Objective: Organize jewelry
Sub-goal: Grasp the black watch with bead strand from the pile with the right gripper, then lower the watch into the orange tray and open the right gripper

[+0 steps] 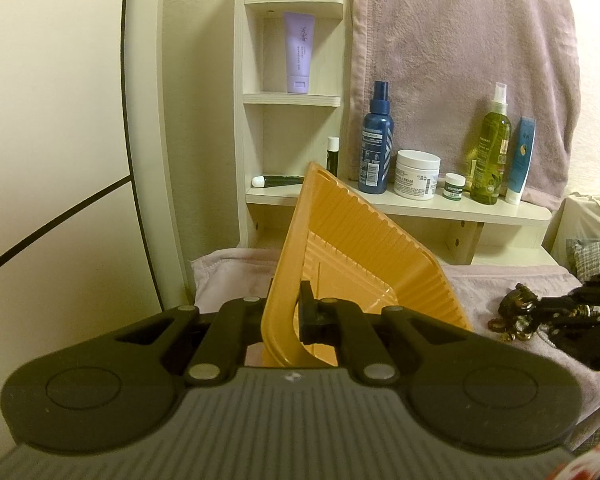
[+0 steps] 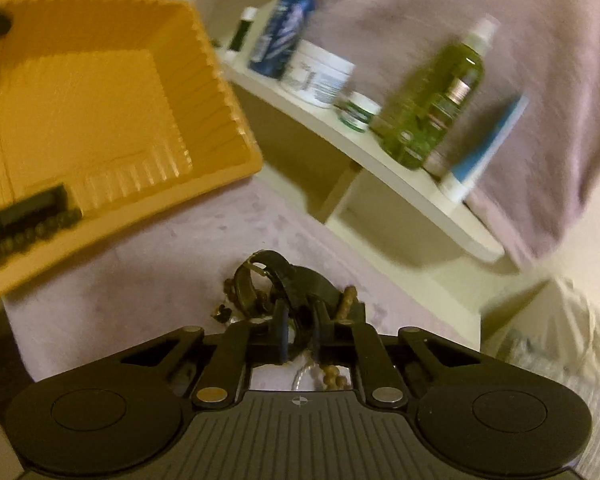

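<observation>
An orange ribbed tray (image 1: 364,248) is lifted at a tilt with its open side toward me, and my left gripper (image 1: 288,304) is shut on its near rim. One finger (image 1: 309,308) shows inside the wall and the other is hidden behind it. To the right, a tangle of dark and brown beaded jewelry (image 1: 514,314) lies on the mauve towel. My right gripper (image 2: 300,314) is down in that pile (image 2: 260,280), its fingers close together on a dark band, with bead strings on both sides. The tray (image 2: 100,100) hangs at the upper left of it.
A cream shelf (image 1: 440,206) behind the towel carries a blue spray bottle (image 1: 376,140), a white cream jar (image 1: 417,174), a small green-labelled jar (image 1: 455,186) and a green bottle (image 1: 492,148). A mauve towel (image 1: 460,60) hangs above. A purple tube (image 1: 299,52) stands in the corner shelving.
</observation>
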Demonstrator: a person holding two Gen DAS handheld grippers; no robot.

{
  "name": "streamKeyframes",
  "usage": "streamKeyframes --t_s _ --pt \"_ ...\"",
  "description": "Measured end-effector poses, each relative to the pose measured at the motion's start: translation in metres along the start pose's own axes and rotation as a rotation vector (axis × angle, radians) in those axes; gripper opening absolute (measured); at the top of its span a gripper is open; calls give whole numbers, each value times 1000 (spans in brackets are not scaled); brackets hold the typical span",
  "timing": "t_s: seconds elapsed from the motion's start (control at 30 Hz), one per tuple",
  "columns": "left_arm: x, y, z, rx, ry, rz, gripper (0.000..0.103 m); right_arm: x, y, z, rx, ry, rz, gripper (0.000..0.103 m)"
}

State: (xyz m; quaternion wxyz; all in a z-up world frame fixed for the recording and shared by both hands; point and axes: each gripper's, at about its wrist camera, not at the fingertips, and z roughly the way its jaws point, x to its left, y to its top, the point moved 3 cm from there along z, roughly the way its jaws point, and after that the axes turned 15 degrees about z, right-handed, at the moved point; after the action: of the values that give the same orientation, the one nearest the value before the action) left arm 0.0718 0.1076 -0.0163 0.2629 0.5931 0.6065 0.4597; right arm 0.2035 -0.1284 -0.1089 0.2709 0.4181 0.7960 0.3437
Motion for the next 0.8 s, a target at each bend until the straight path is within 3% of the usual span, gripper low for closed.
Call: streamKeyframes --t_s 0.2,0.27,0.53,0.7,0.8 --pt "0 0 0 0 1 1 6 -25 2 -18 72 90 324 6" --pt "0 0 0 0 1 -1 6 -30 -1 -22 87 93 378 5" --pt "0 0 0 0 0 0 6 -33 6 -41 57 107 428 5" --pt "-1 1 0 0 0 2 6 -13 35 -60 3 228 448 5" --pt "-1 0 -1 0 0 0 6 11 50 -63 14 328 438 5"
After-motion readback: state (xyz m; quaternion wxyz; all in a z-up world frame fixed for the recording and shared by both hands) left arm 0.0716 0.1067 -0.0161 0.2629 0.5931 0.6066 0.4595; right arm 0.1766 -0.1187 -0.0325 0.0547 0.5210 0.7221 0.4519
